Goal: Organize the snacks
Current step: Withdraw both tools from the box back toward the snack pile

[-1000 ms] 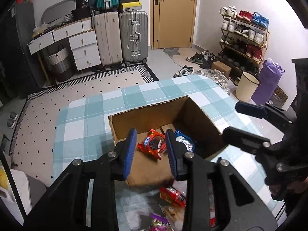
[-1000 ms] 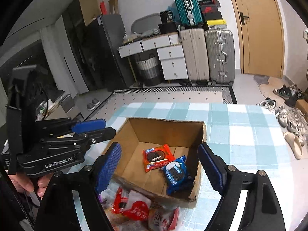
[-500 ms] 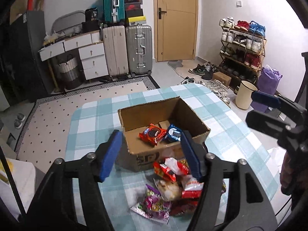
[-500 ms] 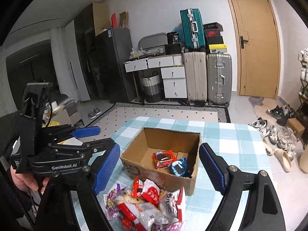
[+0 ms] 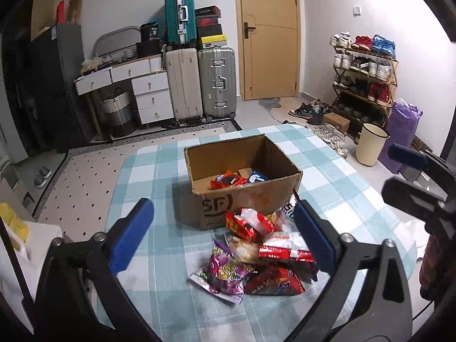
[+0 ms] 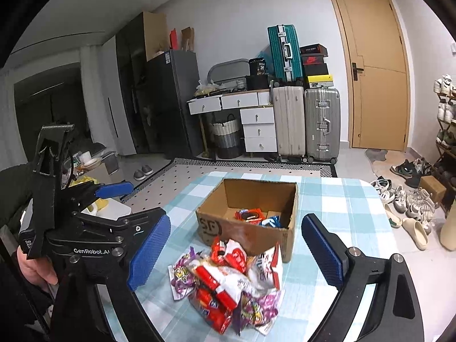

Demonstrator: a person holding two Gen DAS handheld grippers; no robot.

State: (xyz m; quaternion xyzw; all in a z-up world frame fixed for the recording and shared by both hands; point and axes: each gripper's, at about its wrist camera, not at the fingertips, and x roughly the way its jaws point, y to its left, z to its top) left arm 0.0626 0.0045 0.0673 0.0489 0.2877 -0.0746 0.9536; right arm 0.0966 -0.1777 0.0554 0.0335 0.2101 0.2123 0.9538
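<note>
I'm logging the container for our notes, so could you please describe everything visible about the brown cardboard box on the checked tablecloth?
The brown cardboard box is rectangular, open-topped and upright, with worn, slightly ragged rims and a black "SF" logo printed on its near wall. It stands on the teal-and-white checked tablecloth. Inside lie a red cookie packet and a blue cookie packet, flat on the bottom. A pile of mixed snack wrappers sits against its near wall. Neither gripper touches it.

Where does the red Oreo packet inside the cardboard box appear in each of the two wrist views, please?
Left wrist: red Oreo packet just above centre, on the box floor.
Right wrist: the packet is right of centre, mid-height.
Shared landmark: the cardboard box with its "SF" mark.
</note>
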